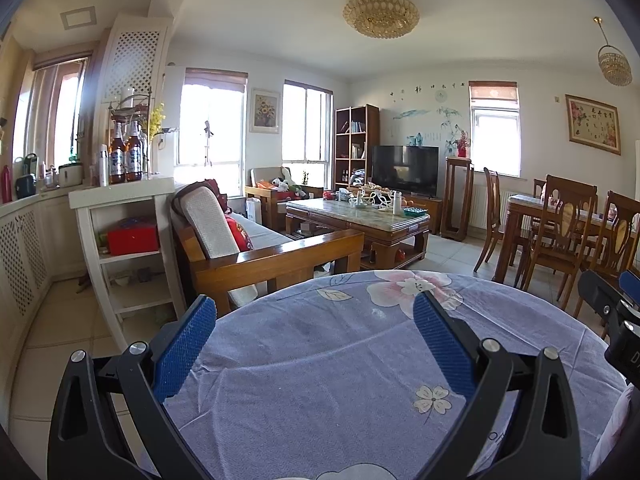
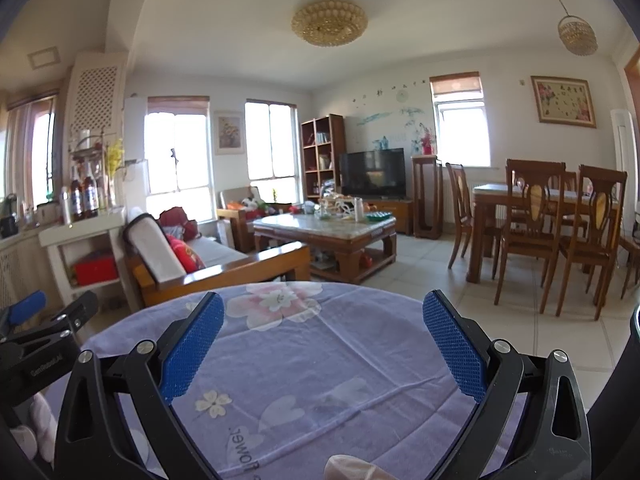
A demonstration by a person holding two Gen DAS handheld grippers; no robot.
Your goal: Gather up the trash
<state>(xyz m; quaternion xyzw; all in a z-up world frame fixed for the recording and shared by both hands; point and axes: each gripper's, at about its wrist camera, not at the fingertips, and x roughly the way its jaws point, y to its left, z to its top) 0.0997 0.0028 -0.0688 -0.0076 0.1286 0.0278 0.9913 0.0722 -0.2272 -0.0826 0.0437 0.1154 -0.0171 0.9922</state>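
My left gripper (image 1: 316, 312) is open and empty above a round table with a lilac flowered cloth (image 1: 320, 368). My right gripper (image 2: 324, 312) is open and empty above the same cloth (image 2: 320, 360). Each gripper shows at the edge of the other's view: the right one (image 1: 616, 300), the left one (image 2: 36, 320). I see no trash on the cloth. A pale rounded thing (image 2: 352, 468) sticks in at the bottom edge of the right wrist view; I cannot tell what it is.
A wooden sofa (image 1: 256, 248) stands just beyond the table. A coffee table (image 1: 360, 220) with bottles and dishes is farther back. A white shelf (image 1: 124, 240) with beer bottles stands at the left. A dining table and chairs (image 2: 552, 216) stand at the right.
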